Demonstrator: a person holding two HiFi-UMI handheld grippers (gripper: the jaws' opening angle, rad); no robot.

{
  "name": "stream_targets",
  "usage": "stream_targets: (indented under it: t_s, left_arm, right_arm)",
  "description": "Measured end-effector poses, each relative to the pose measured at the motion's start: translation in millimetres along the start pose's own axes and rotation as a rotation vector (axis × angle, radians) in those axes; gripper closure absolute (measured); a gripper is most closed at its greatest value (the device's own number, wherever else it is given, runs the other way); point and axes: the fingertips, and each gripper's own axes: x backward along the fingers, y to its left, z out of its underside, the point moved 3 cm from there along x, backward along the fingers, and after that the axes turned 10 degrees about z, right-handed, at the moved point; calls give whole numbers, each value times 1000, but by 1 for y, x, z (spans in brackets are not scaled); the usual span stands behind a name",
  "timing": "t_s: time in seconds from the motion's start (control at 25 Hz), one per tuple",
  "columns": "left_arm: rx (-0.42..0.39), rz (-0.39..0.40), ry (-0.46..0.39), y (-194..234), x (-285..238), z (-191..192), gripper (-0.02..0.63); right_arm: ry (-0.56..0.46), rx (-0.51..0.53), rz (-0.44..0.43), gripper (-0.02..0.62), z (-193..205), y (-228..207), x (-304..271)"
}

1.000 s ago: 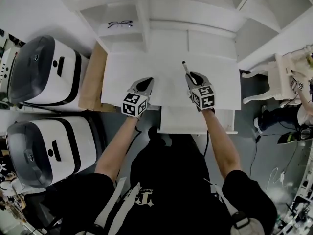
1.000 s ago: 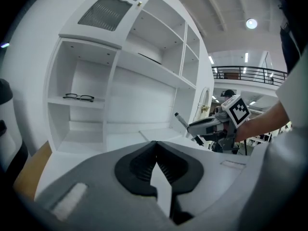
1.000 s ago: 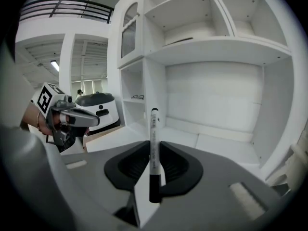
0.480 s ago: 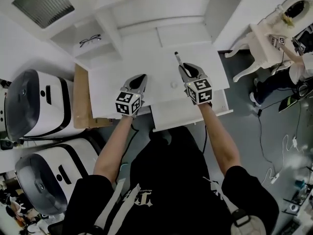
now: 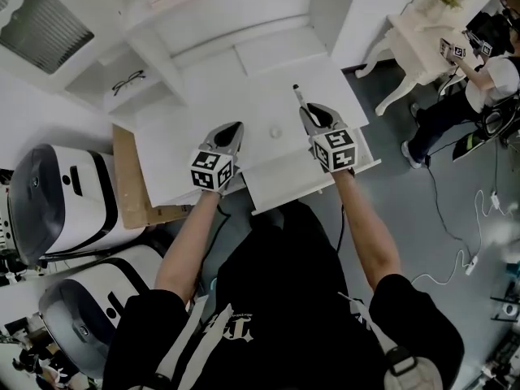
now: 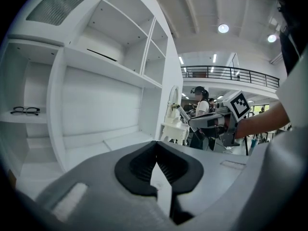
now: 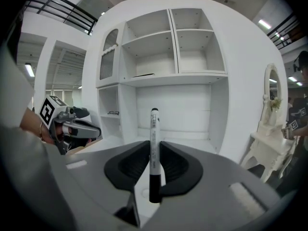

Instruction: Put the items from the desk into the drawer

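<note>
While the right gripper (image 7: pixel 154 146) is clenched on a marker pen (image 7: pixel 154 129), the step in hand looks like carry-to-drawer. The pen stands upright between the pads, over the desk (image 5: pixel 203 136) and beyond the open drawer (image 5: pixel 284 181). The left gripper (image 6: pixel 155 150) has its jaws together with nothing in them, and it hangs over the desk's near edge. A small pale round thing (image 5: pixel 276 132) sits on the desk between the grippers, too small to identify. Next, I'd say: bring the pen back over the drawer, lower it, lay it flat, then let go. Glasses (image 6: pixel 25 110) are on a shelf.
</note>
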Motion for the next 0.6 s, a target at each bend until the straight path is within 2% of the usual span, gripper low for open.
stream_targets:
  t_s: [0.28, 0.6]
  left_arm:
    - [-17, 84, 31, -24, -20, 9, 606]
    - [-5, 153, 75, -52, -39, 32, 606]
  right_arm:
    - [21, -39, 71, 525, 26, -17, 25]
    - [98, -89, 120, 525, 79, -29, 51]
